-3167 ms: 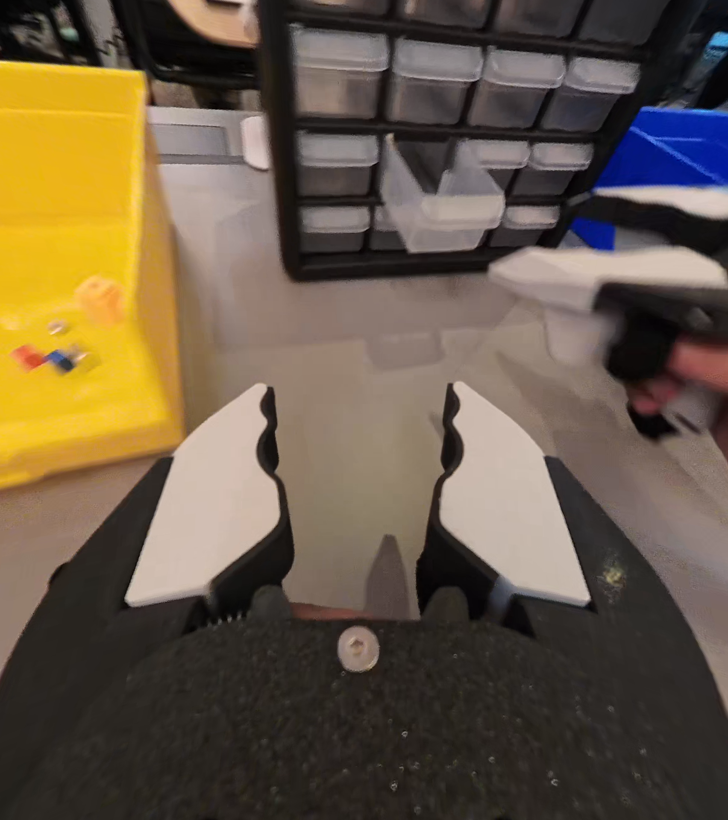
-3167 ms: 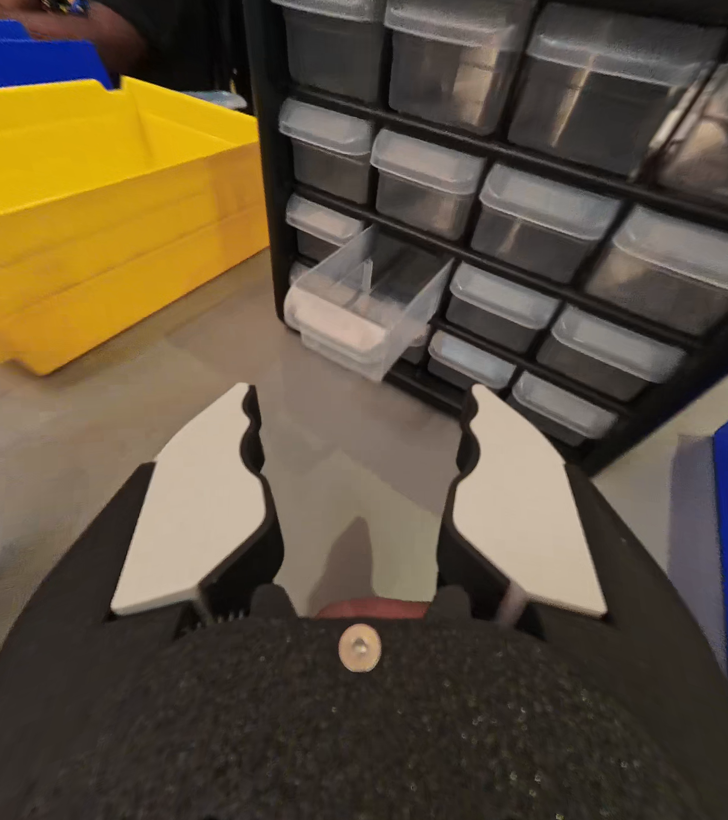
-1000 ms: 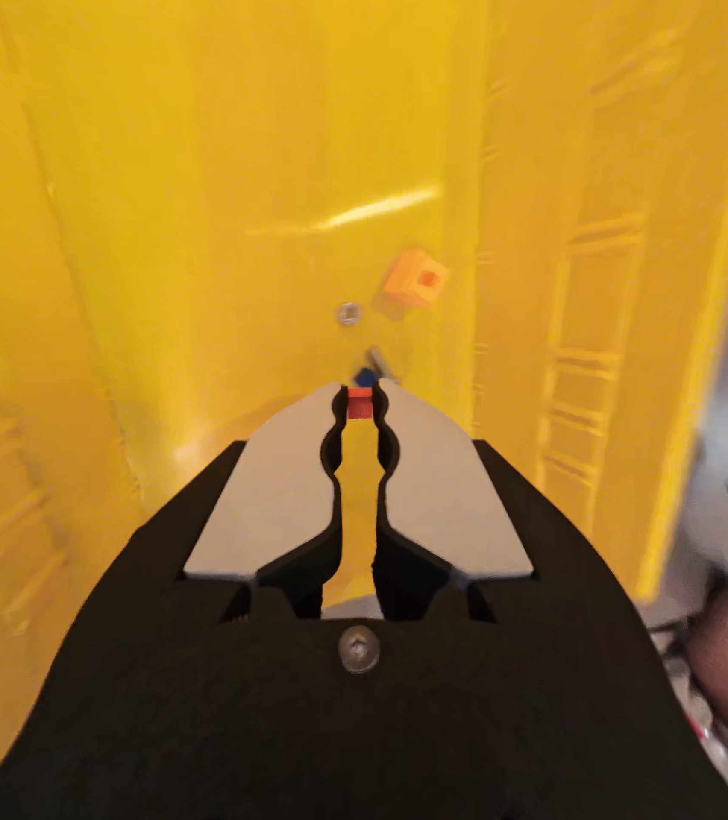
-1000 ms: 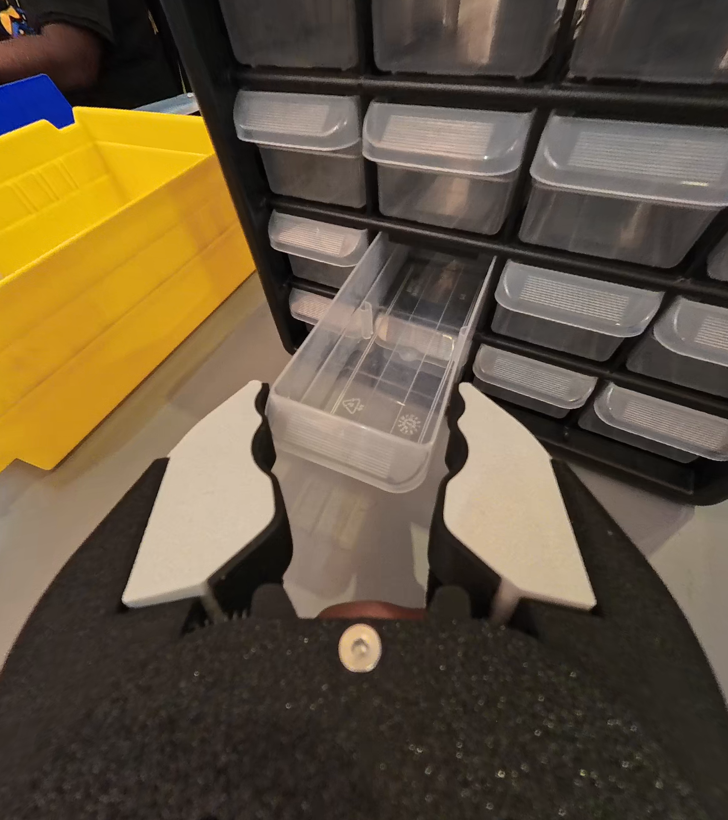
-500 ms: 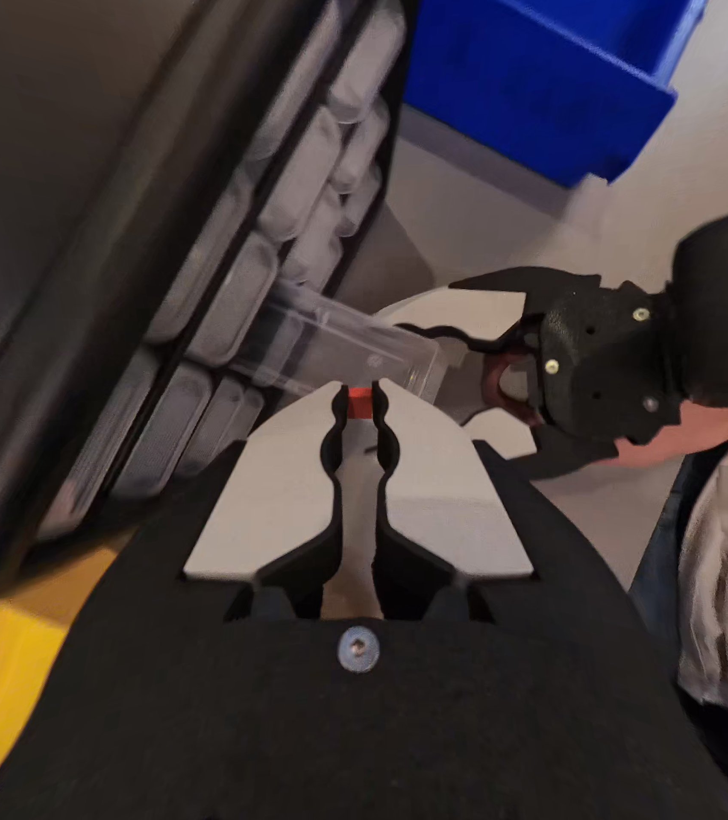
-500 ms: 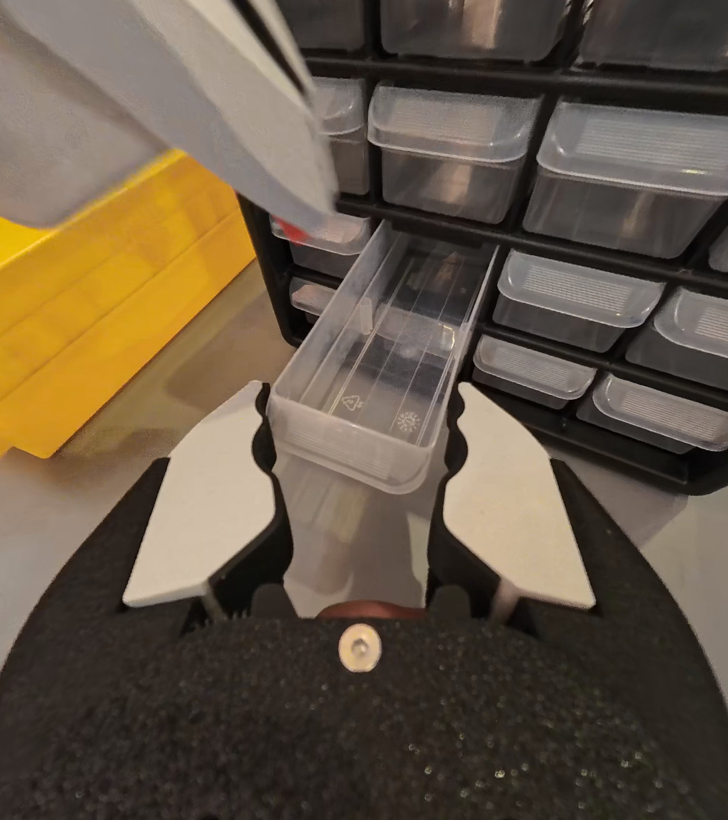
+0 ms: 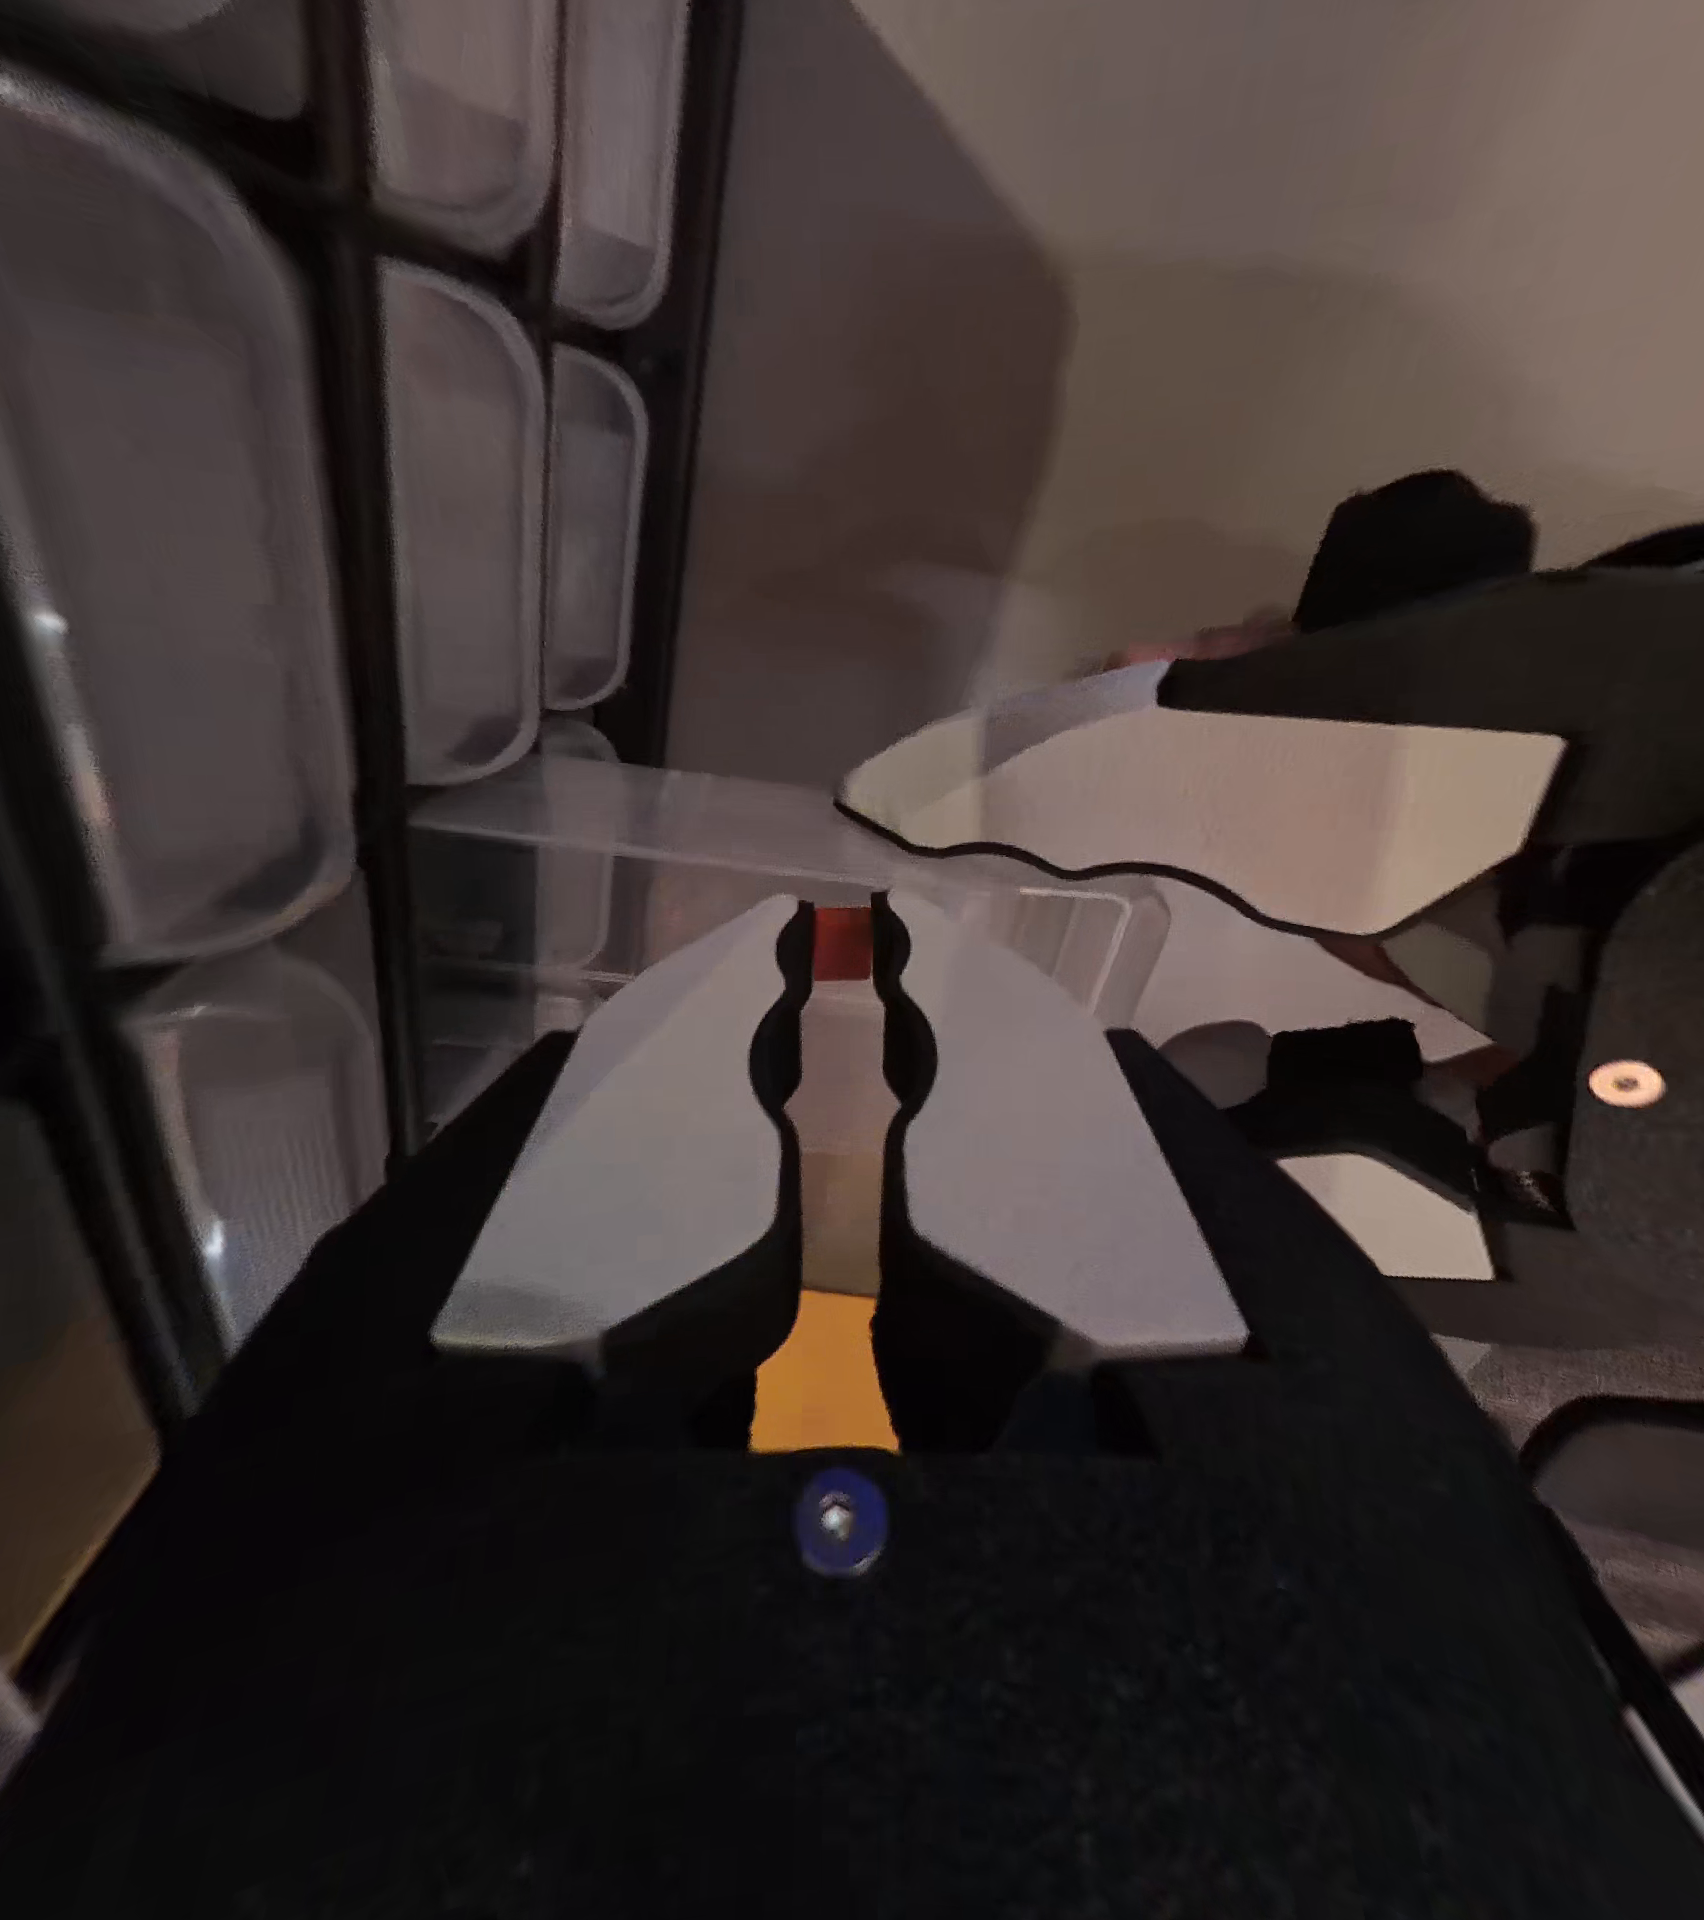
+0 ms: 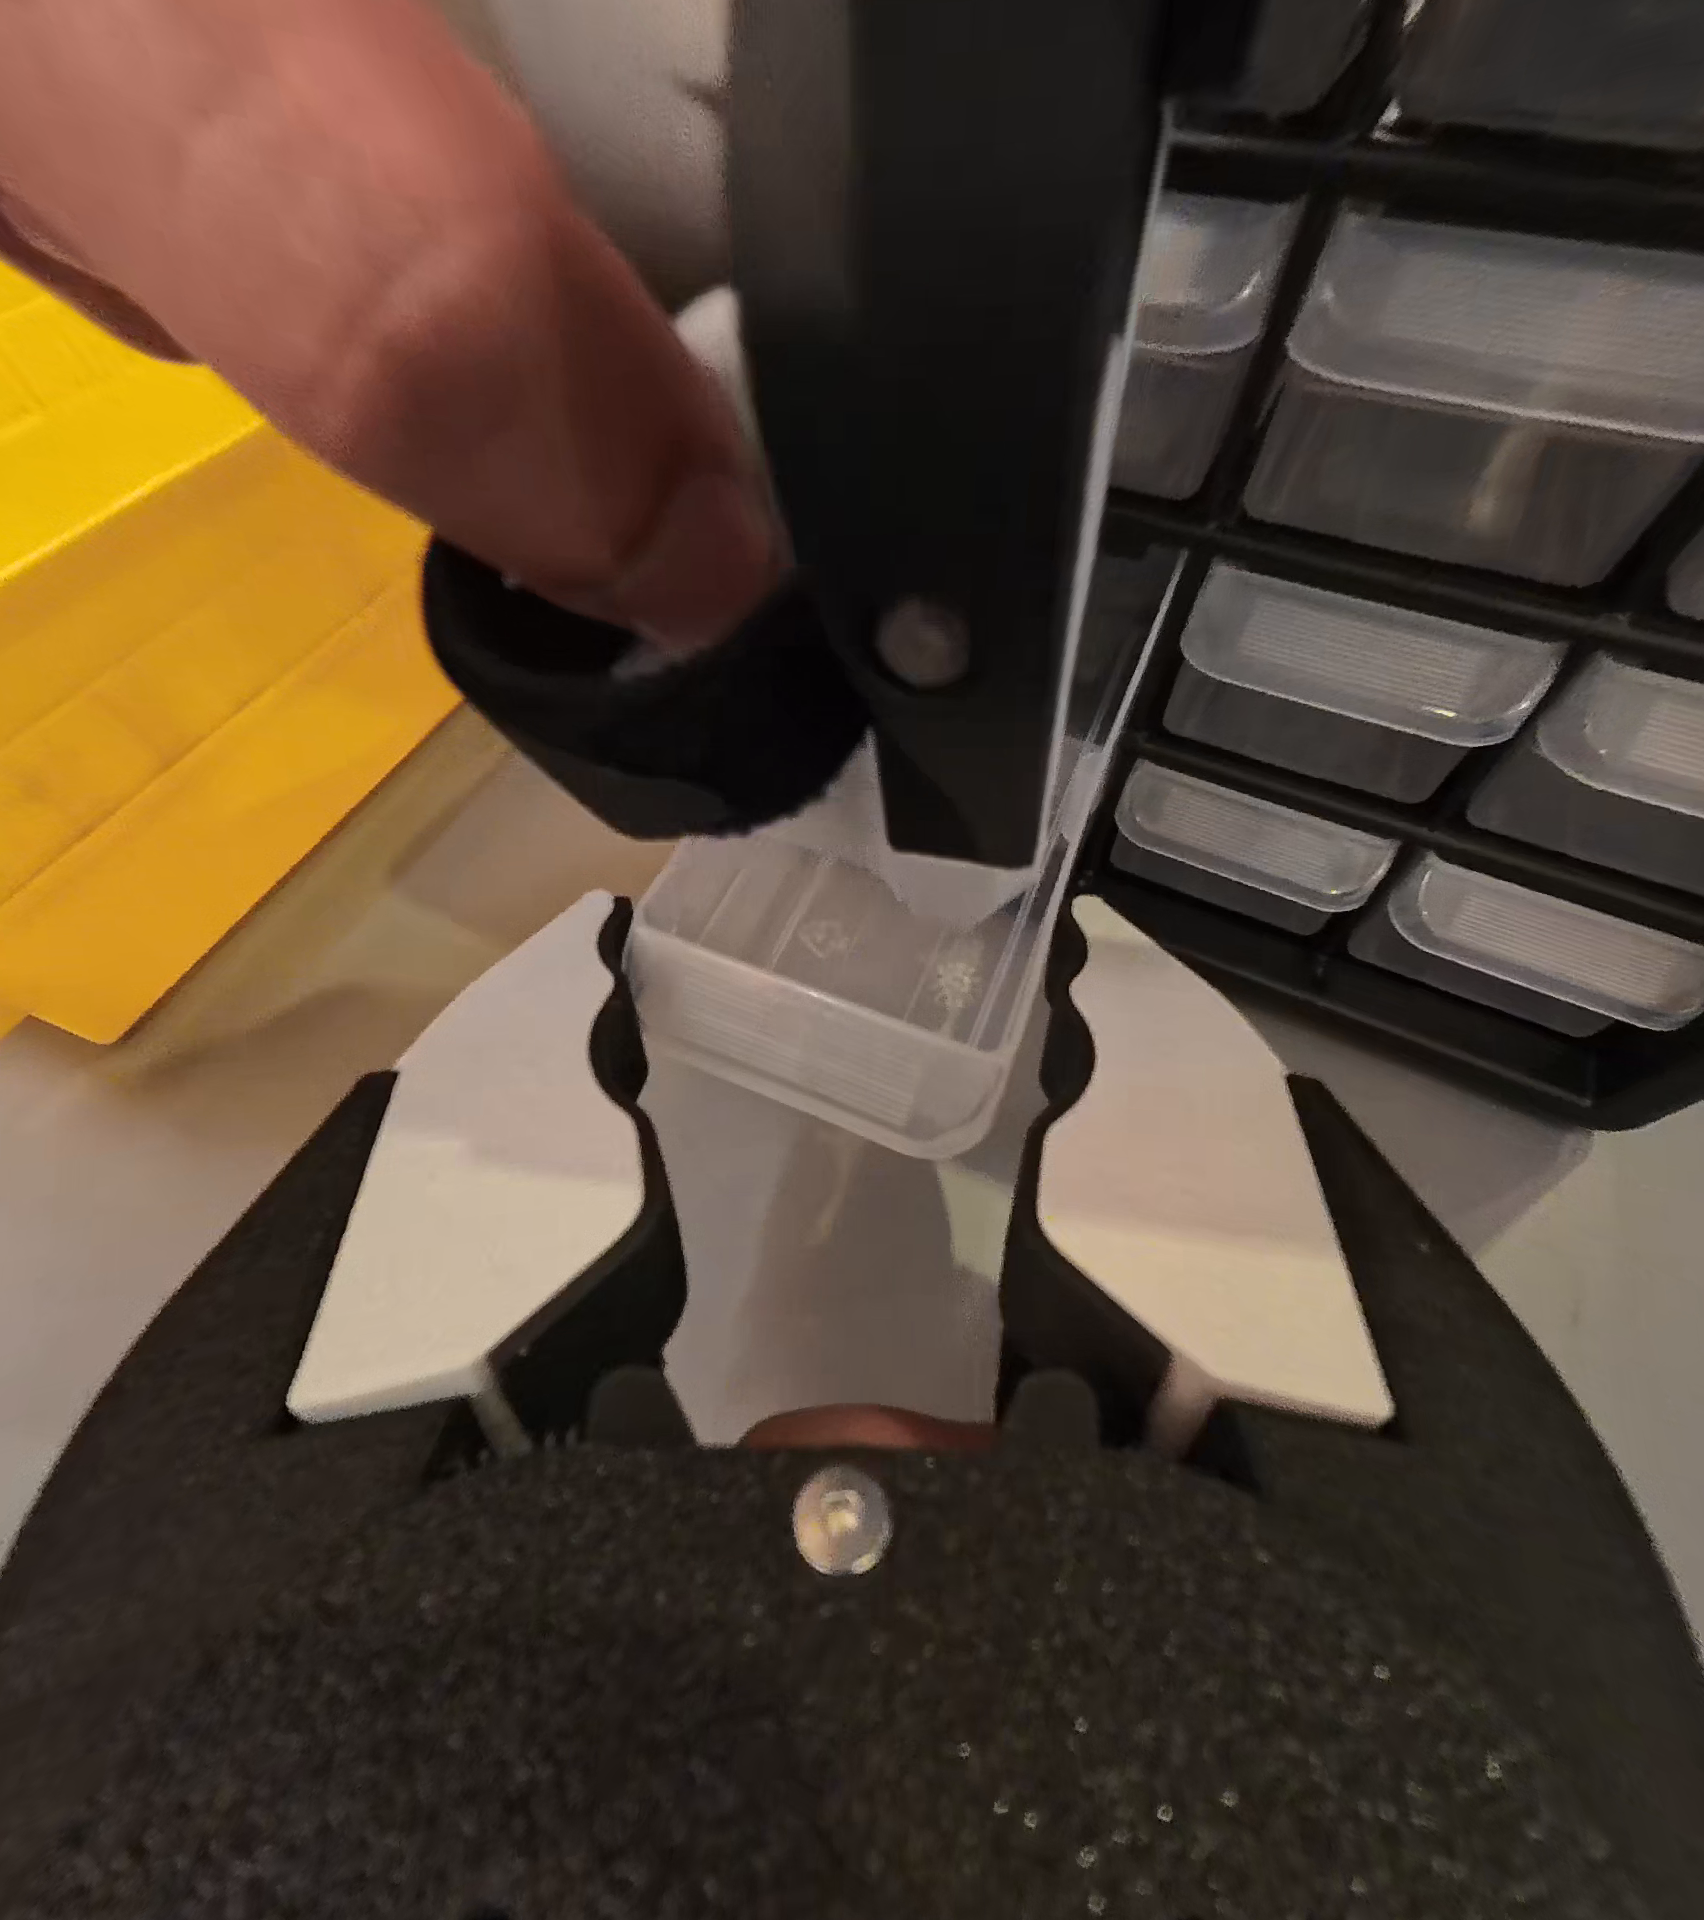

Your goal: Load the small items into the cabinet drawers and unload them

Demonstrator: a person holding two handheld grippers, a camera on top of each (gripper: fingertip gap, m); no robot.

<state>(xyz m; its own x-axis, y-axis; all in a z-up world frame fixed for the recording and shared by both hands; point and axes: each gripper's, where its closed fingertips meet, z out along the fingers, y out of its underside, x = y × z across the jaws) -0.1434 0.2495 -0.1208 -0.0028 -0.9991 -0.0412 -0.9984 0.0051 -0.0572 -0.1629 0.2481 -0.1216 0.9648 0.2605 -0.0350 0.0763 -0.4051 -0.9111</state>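
Drawer (image 8: 827,997), clear plastic and pulled well out of the black cabinet (image 8: 1513,582), sits between the tips of your right claw (image 8: 843,935), whose jaws stand wide and flank its front corners; whether they actually press on it you cannot tell. Your left claw (image 7: 843,940) is nearly closed, pinching a small red block (image 7: 843,942) at its very tips, right over the open drawer (image 7: 806,831).

Watch the release: the block is tiny and held only by the tips, so if you open while tilted or off to one side it can bounce off the drawer wall onto the tabletop (image 8: 48,1195). The left claw body also hangs close above the drawer in the right view, so a push down could tip the drawer or drag it out of its slot. Steady it with the right claw.

The tabletop is pale grey and smooth. A yellow bin (image 8: 100,644) stands to the left of the cabinet, and other drawers look shut. The room beyond is blurred.
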